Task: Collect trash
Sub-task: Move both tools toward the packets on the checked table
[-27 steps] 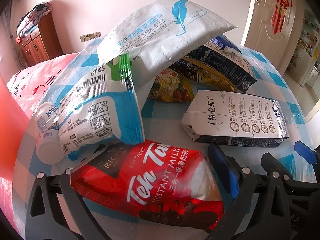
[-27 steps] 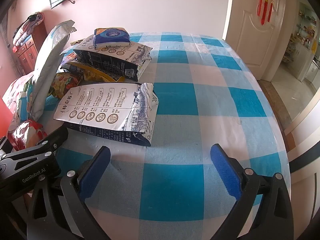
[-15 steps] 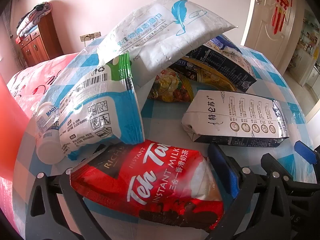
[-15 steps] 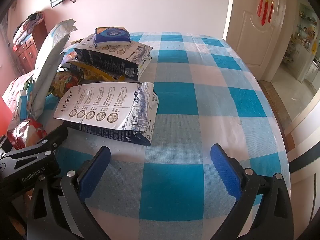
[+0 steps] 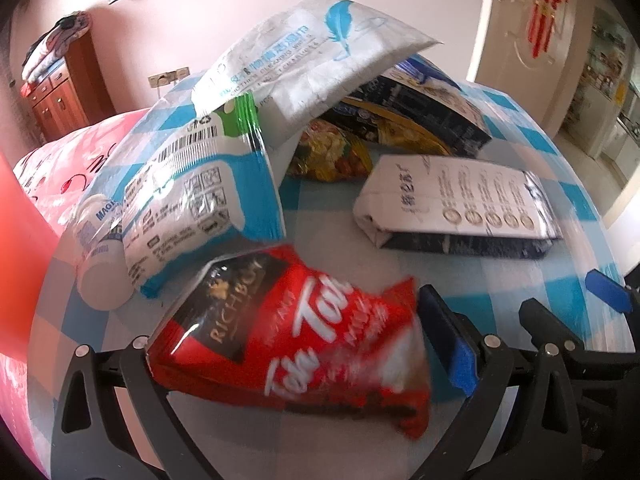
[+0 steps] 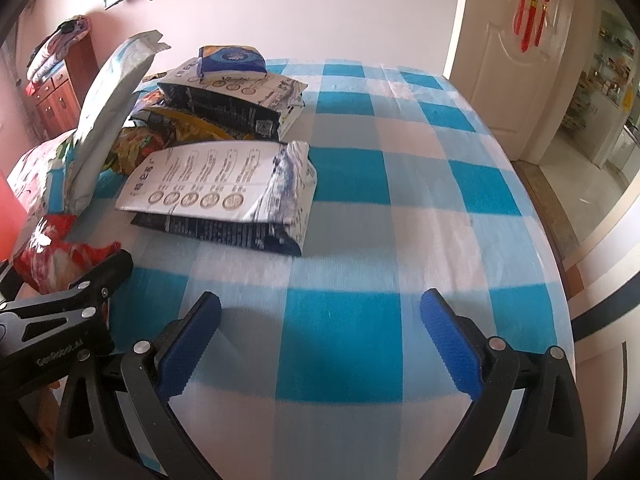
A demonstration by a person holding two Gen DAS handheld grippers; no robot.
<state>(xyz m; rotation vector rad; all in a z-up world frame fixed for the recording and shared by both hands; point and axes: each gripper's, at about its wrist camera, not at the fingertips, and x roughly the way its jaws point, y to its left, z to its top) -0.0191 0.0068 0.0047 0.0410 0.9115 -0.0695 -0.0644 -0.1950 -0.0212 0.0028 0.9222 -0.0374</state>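
Two tools are in view, both with jaws spread wide. Between the fingers of the left tool (image 5: 296, 344) lies a red Teh Tarik milk-tea pouch (image 5: 288, 332), blurred; its right edge sits just beside the blue right pad, while the left pad is hidden behind the pouch, so contact cannot be told. The right tool (image 6: 320, 332) hangs over bare checked cloth on the table (image 6: 400, 208) with nothing between its pads.

Just beyond the red pouch, to the left, a blue-and-white refill bag (image 5: 192, 196) leans over a white bottle (image 5: 100, 256) lying on its side. Farther off, a large white wipes pack (image 5: 312, 52) with a blue feather arches over a yellow snack bag (image 5: 332, 156). To the right lies a white-and-navy milk-powder bag (image 5: 460, 204), flat, with a second navy bag (image 5: 424, 116) behind it.

Only the left wrist view shows the bottle and the refill bag's barcode side. Only the right wrist view shows a blue tissue pack (image 6: 232, 60) resting on top of the far navy bag, the open stretch of table to the right, and the left tool's black frame at the near left with the red pouch beside it. What the bags hold cannot be told.
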